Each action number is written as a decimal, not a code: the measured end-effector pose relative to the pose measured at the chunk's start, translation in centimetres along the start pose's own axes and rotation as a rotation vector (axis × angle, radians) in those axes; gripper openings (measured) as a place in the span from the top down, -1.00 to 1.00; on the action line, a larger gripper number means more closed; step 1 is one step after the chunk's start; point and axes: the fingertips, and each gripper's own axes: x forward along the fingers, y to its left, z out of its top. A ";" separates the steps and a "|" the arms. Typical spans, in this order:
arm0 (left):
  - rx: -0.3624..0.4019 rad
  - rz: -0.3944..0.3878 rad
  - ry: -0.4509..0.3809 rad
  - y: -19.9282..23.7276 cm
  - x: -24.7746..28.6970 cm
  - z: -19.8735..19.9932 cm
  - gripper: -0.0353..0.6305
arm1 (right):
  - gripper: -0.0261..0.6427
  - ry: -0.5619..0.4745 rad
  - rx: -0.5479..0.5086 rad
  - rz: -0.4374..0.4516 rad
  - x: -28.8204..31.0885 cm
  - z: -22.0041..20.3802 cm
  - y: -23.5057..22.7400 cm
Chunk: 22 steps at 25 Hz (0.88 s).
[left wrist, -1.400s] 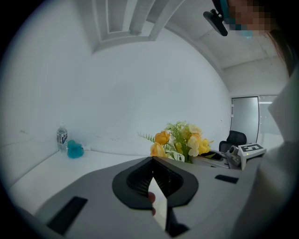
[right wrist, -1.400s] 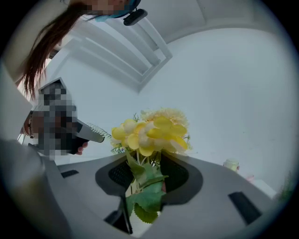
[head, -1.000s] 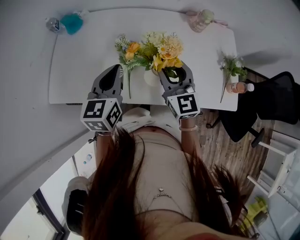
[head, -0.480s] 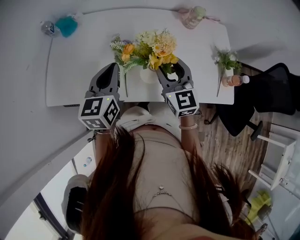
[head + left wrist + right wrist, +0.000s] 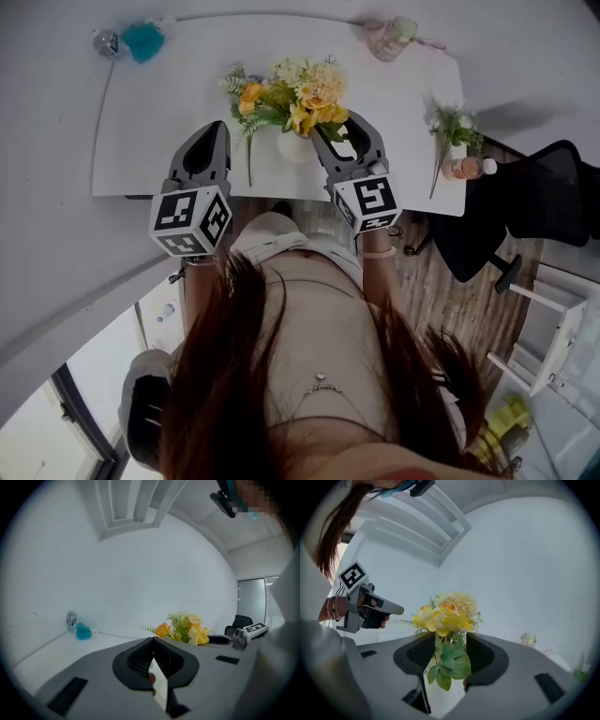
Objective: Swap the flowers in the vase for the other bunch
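White counter [image 5: 159, 122] spanning the top of the head view, carrying the things listed below. Black office chair [image 5: 553, 197] standing off the counter's right end. Left claw [image 5: 216, 131] hovering over the near edge, jaws pressing together with nothing between them. Right claw [image 5: 337, 131] reaching in at the white vase [image 5: 292, 148], jaws standing apart, having just been opening, with green leaves and stems of the yellow and cream flowers [image 5: 309, 89] hanging between the pads, not being squeezed. Same flowers standing upright in the vase near the middle of the counter. Other bunch [image 5: 246, 98], showing an orange bloom, lying flat just left of the vase, stem pointing toward the near edge. Green sprig [image 5: 457, 127] sitting near the right end, beside a small bottle [image 5: 469, 170]. Clear bottle [image 5: 106, 43] and teal object [image 5: 142, 42] sitting at the far left corner. Pinkish jar [image 5: 394, 37] sitting toward the far right.
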 end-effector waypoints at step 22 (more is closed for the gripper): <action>-0.007 0.062 -0.001 -3.2 -5.8 -2.1 0.88 | 0.30 -0.039 0.027 -0.001 -5.7 1.0 0.8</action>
